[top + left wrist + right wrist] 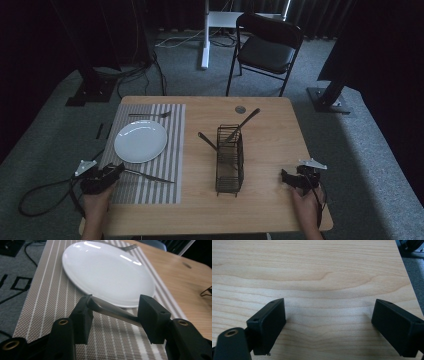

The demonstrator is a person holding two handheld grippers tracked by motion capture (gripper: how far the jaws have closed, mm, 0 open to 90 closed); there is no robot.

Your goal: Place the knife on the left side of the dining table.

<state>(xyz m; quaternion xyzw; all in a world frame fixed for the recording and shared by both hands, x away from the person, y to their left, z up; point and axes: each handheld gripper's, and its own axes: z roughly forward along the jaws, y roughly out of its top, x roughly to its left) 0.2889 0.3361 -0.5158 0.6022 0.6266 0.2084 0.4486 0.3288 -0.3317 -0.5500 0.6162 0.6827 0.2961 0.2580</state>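
My left tongs (113,315) half-wide around knife (112,311) by plate (107,270), right tongs (328,325) wide over bare table (312,270).

The high view is dim, its surroundings nearly black. Window-like glare streaks the white plate (107,272) in the left gripper view, and near jaws blur softly in both gripper views
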